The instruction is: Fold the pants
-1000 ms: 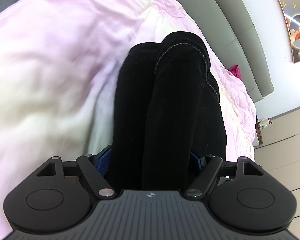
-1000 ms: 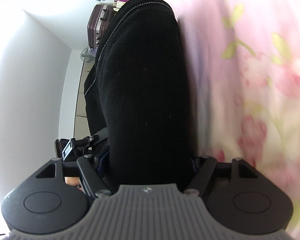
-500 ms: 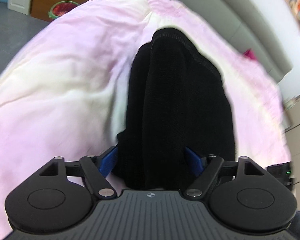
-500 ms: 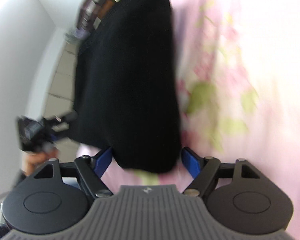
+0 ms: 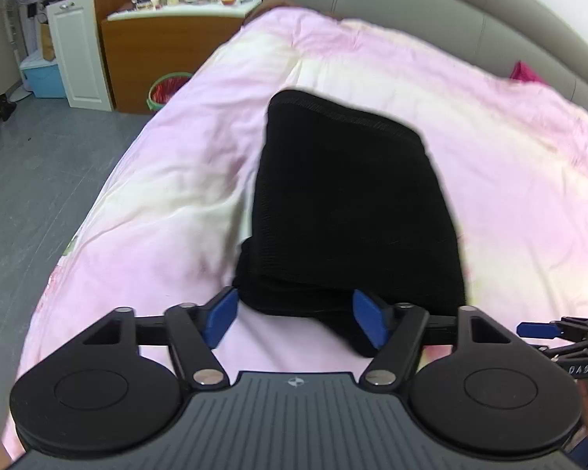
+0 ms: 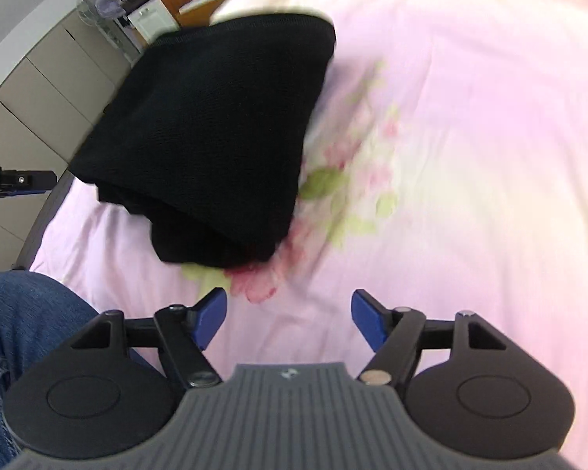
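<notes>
With the left gripper (image 5: 294,315) released just at the near edge of the folded black pants (image 5: 349,211) on the pink quilt (image 5: 156,203), and the right gripper (image 6: 288,315) empty, both should withdraw cleanly without snagging the bundle.

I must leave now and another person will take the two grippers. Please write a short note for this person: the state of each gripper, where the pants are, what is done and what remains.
Left gripper: open, holding nothing; its jaws have just closed a little, and the near edge of the black ribbed knit pants shows between the blue pads, which do not press on it.
Right gripper: open and empty, jaws just opening, clear of the pants.
The pants lie as a folded bundle on the pink floral quilt.
Done: pants folded and released.
Left: probably only tidying the slightly uneven near layers.
</notes>
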`<state>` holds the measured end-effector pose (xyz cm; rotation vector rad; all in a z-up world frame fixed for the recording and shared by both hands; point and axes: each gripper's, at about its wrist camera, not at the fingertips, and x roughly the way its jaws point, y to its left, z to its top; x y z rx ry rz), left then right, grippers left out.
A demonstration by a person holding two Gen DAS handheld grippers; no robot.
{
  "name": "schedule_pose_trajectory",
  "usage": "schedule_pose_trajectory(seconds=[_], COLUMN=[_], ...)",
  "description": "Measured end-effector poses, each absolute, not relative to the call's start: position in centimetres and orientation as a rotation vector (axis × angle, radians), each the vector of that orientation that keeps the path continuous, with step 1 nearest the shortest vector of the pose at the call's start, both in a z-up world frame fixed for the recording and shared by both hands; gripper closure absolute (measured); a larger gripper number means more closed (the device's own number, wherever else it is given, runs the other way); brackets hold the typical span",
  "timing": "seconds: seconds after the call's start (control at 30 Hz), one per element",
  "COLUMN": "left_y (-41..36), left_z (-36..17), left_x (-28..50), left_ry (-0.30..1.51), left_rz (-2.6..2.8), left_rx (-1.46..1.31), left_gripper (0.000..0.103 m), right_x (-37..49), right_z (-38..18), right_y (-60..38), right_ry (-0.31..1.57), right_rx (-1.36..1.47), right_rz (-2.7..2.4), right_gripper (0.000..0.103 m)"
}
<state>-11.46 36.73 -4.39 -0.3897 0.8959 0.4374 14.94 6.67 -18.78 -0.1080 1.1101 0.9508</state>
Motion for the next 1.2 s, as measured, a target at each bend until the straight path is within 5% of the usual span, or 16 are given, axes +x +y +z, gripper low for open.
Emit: schedule_pose_trajectory(seconds=[0.17,0.33,0.63,1.2], left_y=[33.2,30.0,25.0,22.2], left_z=[-2.3,-0.8,0.6,1.2], left_x=[-11.3,-11.4,-11.7,-11.3], left_ry=[0.903,0.912,0.874,0.86], left_rz=[0.493,0.597,0.636,0.632], left_rx=[-0.387,-0.373,-0.325,-0.244], left_gripper=[0.012,0.012,0.006,0.007], right_x=[13.5,10.9,7.0,5.3], right_z=[-14.3,-9.8,-5.2,-4.8], right_y=[5.5,9.1,7.8,4.8], right_ry=[0.996,0.897,0.825,0.833], right_rx=[-0.129,-0.131,-0.136,-0.092], right_rz=[0.937,0.886,0.846,0.796], right_gripper=[0.011,0.005,0.005,0.005])
